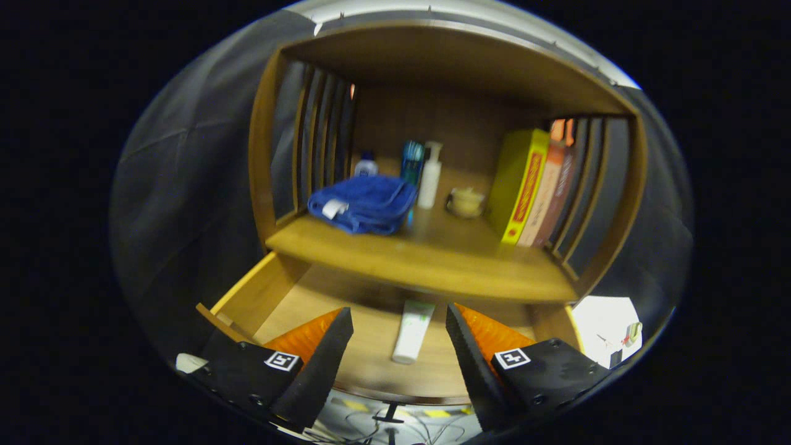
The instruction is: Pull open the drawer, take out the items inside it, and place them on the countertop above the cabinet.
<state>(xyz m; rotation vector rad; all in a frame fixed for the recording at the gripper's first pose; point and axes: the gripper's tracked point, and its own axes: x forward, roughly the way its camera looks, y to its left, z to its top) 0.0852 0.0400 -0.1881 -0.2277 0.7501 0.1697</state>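
The wooden drawer [262, 296] stands pulled open below the cabinet's countertop shelf [432, 259]. A white tube [413, 330] lies flat on the drawer floor, pointing toward me, partly tucked under the shelf edge. My gripper [398, 321] hovers over the drawer, open, and the tube lies in the gap between its two fingers, below them and touching neither. On the countertop rests a folded blue towel [364, 203].
On the countertop behind the towel stand a small white bottle [366, 165], a blue bottle [411, 162], a white pump bottle [429, 176] and a small jar [465, 201]. Upright books [525, 188] lean at the right. Slatted side walls close in the shelf.
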